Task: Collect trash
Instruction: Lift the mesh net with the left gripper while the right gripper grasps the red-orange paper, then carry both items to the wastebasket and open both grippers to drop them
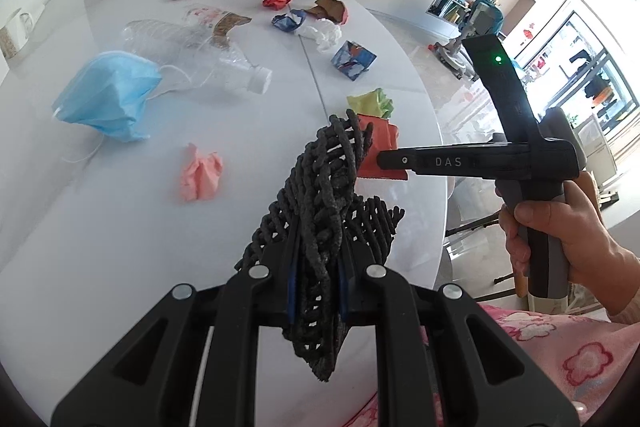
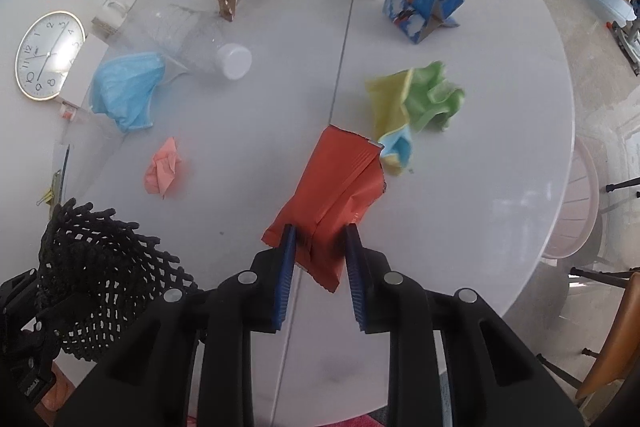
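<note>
A: What did the 2 tools hold?
B: The left gripper pinched a black mesh bag (crumpled); the right gripper clamped a red wrapper, just beside that bag.

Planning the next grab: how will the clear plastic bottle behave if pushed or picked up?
The clear plastic bottle lies on its side, so a push would probably roll it. It looks empty and dented: likely light, and it may crumple under a squeeze.

Black net bag, red wrapper, blue mask (pleated), white table
</note>
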Motion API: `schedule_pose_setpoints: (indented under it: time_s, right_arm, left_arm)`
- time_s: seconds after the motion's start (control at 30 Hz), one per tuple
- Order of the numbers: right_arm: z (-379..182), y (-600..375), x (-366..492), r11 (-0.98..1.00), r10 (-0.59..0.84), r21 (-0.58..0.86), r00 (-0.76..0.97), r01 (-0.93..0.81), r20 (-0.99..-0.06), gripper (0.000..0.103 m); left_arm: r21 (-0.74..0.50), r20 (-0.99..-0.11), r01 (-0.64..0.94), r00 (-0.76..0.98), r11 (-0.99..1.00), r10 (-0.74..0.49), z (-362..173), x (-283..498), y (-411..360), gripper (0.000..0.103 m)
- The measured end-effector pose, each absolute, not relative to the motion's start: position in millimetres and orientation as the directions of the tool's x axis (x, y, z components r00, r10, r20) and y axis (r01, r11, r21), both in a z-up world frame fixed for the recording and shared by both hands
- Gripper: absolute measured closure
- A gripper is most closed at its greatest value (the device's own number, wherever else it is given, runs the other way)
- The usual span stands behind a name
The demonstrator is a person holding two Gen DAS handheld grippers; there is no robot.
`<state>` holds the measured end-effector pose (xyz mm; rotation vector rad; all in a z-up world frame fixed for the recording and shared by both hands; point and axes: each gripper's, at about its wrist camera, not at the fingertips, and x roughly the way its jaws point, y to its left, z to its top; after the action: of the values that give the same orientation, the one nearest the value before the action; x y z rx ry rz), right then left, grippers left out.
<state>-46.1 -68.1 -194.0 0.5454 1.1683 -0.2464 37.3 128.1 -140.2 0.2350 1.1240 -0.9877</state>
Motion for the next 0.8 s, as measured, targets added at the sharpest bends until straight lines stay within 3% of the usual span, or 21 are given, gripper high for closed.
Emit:
schedule_pose_setpoints:
  time_s: [0.3,0.5,0.67,0.73,0.8]
  right_arm:
    - [-167.5,-197.5,-121.2,0.813,-0.018,0.237,0.431,0.531,-0.902,0.078]
    - [-210.8,-303.6,-167.9,0.779,-0.038,0.195,0.356,0.596,-0.934,0.077]
    - [-259.5,-356.1,-175.1,0.796,0.028,0.194,0.286,0.573,-0.958,0.076]
    - [-274.2,-370.5,-177.9,0.799,0.069,0.211,0.263,0.563,-0.962,0.067]
    - [-279.3,-383.2,-183.8,0.795,0.063,0.205,0.257,0.571,-0.964,0.036]
  left_arm:
    - [-0.291,-0.825,0.830,0.035,0.476,-0.565,-121.2,-4.3,10.9,0.089]
    - [-0.310,-0.835,0.844,-0.021,0.438,-0.550,-126.8,-36.0,-100.4,0.089]
    - [-0.314,-0.857,0.849,-0.062,0.424,-0.511,-142.7,-57.4,-182.0,0.089]
    - [-0.309,-0.867,0.853,-0.070,0.421,-0.494,-148.9,-65.8,-208.0,0.089]
    - [-0.301,-0.877,0.856,-0.075,0.421,-0.476,-158.0,-71.7,-230.5,0.089]
